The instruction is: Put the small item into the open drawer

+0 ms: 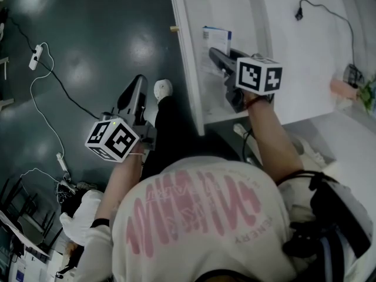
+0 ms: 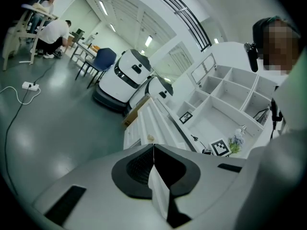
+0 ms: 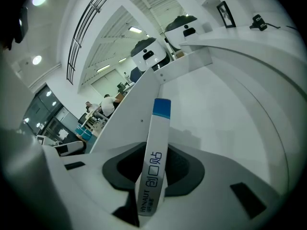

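Over open white drawer (image 1: pixel 191 69), your right gripper (image 1: pixel 222 63) clamps flat band-aid box (image 3: pixel 154 162), blue end pointing away from jaws, box above drawer's interior. Out left over dark floor (image 1: pixel 88 40), your left gripper (image 2: pixel 153 150): jaws pressed together, nothing between.

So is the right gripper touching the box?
Touching. The right gripper view shows the right gripper with both jaws pressed on the flat sides of the box, which sticks out between them.

A white power strip (image 1: pixel 36 56) is lying on the dark floor (image 1: pixel 106 28), and two white machines (image 2: pixel 128 74), possibly robots, are standing near a blue chair (image 2: pixel 103 59).
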Tool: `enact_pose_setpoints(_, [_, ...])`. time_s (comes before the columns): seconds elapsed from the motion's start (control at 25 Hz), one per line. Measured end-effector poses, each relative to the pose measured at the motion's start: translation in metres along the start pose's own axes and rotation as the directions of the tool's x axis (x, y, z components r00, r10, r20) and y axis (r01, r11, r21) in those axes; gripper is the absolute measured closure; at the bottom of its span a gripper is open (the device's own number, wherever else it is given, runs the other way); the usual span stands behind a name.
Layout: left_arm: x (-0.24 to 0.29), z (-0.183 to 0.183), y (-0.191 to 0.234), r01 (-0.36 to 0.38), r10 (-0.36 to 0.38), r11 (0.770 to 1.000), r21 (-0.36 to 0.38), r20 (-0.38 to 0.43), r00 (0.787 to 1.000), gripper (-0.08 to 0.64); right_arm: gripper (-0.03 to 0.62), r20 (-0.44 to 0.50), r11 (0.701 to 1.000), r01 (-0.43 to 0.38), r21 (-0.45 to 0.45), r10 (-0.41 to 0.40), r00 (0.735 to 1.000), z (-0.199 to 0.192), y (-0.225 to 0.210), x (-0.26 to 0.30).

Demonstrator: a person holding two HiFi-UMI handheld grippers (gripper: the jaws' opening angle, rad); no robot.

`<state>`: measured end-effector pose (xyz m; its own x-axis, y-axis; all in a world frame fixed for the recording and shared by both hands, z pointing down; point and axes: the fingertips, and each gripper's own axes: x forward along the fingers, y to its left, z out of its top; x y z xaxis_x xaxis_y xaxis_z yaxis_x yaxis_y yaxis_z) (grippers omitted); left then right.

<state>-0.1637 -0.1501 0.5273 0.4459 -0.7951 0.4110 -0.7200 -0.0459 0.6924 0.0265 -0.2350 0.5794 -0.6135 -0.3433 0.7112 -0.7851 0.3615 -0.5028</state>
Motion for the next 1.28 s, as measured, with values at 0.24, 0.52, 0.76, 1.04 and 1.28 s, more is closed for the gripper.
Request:
enact_pose_setpoints(0.24, [-0.002,0.001,0.004,-0.004,0.004,1.000,-0.005,0.001,1.000,0.529,0.483,0.003,0.999,0.040,-0.012,-0.040,0.999,0.000,-0.007,0.003])
enact_pose_setpoints(0.52, [-0.002,0.006,0.003,-0.001,0.001,1.000,-0.010,0.015,1.000,0.529,0.457,0.017,0.995,0.090,-0.030,-0.090,0.996,0.001,-0.015,0.006])
enact_pose_setpoints(0.76, [-0.001,0.007,0.005,0.000,0.001,1.000,-0.027,0.017,1.000,0.529,0.440,0.021,0.992,0.114,-0.053,-0.113,0.993,0.000,-0.018,0.008])
enact_pose_setpoints(1.04, [-0.002,0.008,0.005,0.001,0.000,0.999,-0.035,0.032,0.999,0.529,0.412,0.000,0.989,0.140,-0.047,-0.140,0.990,-0.005,-0.023,0.007])
enact_pose_setpoints(1.28, [-0.006,0.010,0.003,0.005,-0.003,0.999,-0.041,0.041,0.999,0.529,0.394,-0.008,0.988,0.153,-0.030,-0.154,0.988,-0.010,-0.025,0.006])
